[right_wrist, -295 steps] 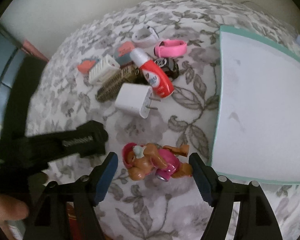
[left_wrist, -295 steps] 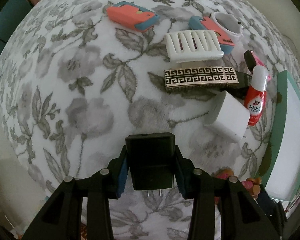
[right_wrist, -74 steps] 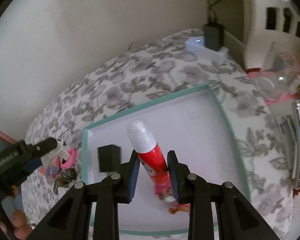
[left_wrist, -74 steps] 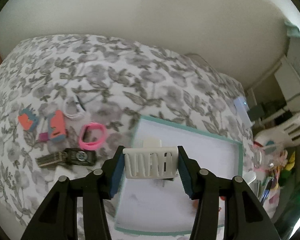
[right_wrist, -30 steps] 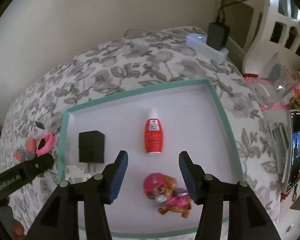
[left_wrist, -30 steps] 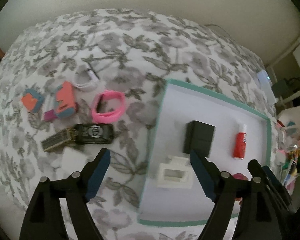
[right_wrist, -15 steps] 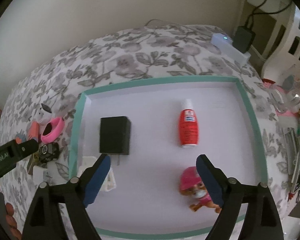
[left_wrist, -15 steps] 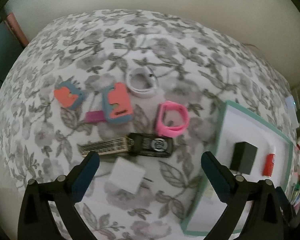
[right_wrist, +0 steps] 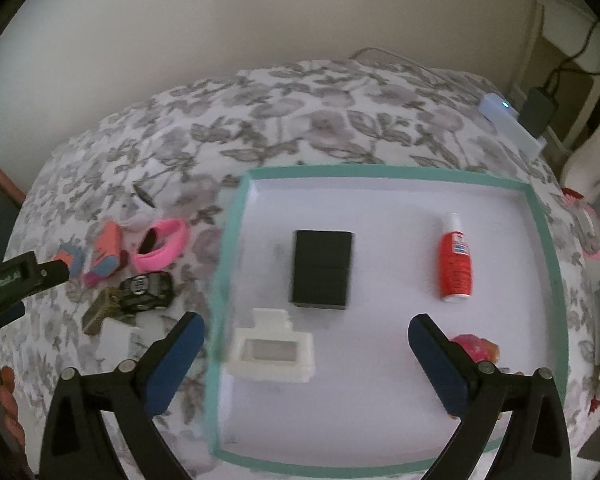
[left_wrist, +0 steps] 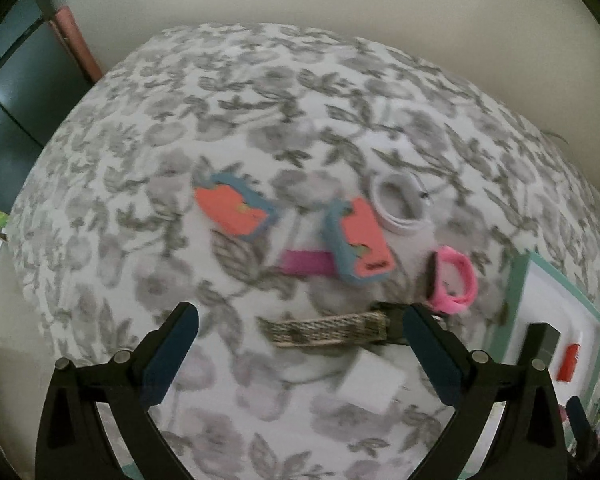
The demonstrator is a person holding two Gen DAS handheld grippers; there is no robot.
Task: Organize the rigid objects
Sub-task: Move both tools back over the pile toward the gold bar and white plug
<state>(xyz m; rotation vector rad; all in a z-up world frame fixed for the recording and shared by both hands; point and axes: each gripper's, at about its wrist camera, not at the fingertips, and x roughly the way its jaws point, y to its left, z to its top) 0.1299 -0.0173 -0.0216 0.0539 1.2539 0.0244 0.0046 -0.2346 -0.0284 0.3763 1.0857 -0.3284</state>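
Rigid objects lie partly on a grey floral bedspread (left_wrist: 260,120) and partly inside a shallow white tray with a teal rim (right_wrist: 380,171), which serves as the landmark here.

Furthest left of the tray, in the left wrist view, a coral and blue rubbery case (left_wrist: 234,210) lies flat on the bedspread. Closer to the tray sits a second coral and blue case (left_wrist: 360,236) with a magenta strip (left_wrist: 306,263) poking out beside it. A white ring-shaped band (left_wrist: 400,204) lies beyond that case, and a bright pink wristband (left_wrist: 454,282) rests just left of the tray's rim. Nearer the camera, a flat bar with a gold and black key pattern (left_wrist: 324,330) and a white cube charger (left_wrist: 370,386) lie left of the tray.

The left gripper (left_wrist: 300,340) hangs above the patterned bar with its jaws spread wide, gripping nothing.

Inside the tray, from its left side: a white slotted plastic holder (right_wrist: 272,352), a black rectangular charger block (right_wrist: 322,268), a red bottle with a white cap (right_wrist: 455,258), and a pink toy figure (right_wrist: 476,346) partly hidden by a gripper finger.

The right gripper (right_wrist: 302,340) hangs over the tray's near part, its jaws opening and nearly fully apart, with the white holder lying free on the tray floor below them.
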